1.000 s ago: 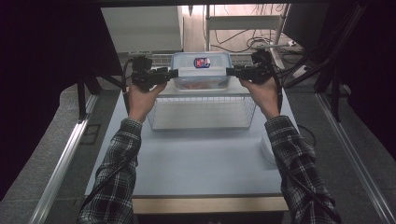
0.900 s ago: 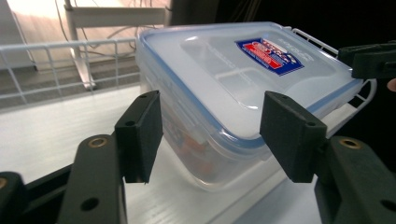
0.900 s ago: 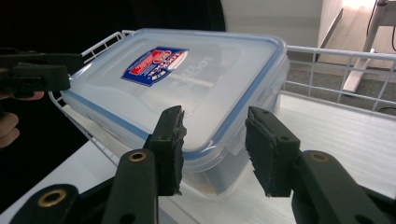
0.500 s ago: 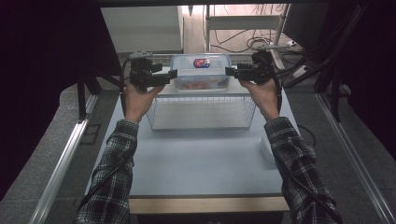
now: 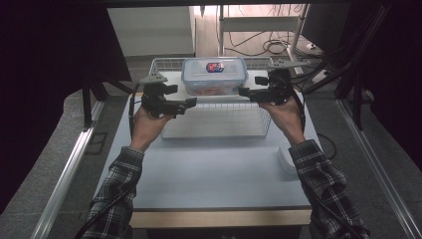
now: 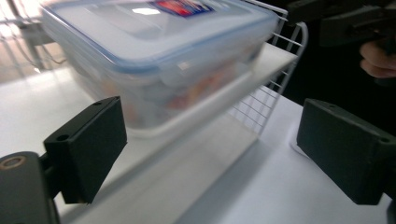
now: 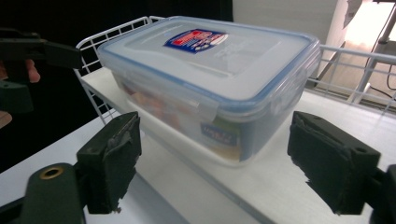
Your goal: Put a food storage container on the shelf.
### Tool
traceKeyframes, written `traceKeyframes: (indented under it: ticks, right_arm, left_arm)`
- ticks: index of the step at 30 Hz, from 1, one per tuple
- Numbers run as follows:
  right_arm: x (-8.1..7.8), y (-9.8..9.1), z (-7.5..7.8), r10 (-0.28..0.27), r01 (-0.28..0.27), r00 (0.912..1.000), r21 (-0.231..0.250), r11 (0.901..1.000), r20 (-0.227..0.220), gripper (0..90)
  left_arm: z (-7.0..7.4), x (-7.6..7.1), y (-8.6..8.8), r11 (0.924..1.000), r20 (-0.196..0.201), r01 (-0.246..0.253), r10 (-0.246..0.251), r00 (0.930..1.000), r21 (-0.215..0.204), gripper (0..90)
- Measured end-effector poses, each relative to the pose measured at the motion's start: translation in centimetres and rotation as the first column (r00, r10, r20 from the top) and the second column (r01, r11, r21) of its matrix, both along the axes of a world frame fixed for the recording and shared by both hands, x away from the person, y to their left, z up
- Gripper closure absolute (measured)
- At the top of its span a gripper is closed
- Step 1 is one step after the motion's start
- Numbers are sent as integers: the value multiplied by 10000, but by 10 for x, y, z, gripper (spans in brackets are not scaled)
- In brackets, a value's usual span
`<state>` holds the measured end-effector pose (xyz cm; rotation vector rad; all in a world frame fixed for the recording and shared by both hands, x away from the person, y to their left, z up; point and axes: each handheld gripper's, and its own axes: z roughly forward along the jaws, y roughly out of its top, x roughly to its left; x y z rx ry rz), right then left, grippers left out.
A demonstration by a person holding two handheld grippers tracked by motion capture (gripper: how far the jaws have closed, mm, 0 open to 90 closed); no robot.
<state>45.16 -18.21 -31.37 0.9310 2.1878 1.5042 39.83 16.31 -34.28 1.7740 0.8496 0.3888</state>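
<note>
The box (image 5: 214,75), a clear plastic one with a blue-edged lid, sits on the white shelf (image 7: 280,186) of the wire rack (image 5: 217,119), free of both grippers. The left gripper (image 5: 191,102) is just left of the box, the right gripper (image 5: 241,91) just right of it. Both sets of jaws have just been opening and stand spread, with nothing pinched between them.

No wording can be read. A red-and-blue brand sticker (image 7: 195,38) is carried on the lid of the clear rectangular plastic food container with blue seal (image 7: 219,88), toward 12 o'clock; a small blue label (image 7: 218,134) on its front wall is blurred.
</note>
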Motion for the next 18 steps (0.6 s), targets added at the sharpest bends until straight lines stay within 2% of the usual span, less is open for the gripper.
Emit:
traceKeyframes:
  ticks: [7,13,18]
  right_arm:
    - [-15,-5,-11,248,-248,9997,74,9997,-90,120]
    - [-30,-7,-21,479,-479,9988,-85,9988,-31,102]
    - [-45,-11,-29,671,-671,9977,-148,9976,29,91]
  left_arm:
    - [-16,-19,-5,9986,139,427,-431,9990,304,23]
    - [-27,-35,-9,9959,370,227,-260,9990,878,20]
    - [-37,-47,-8,9967,300,396,-418,9987,705,33]
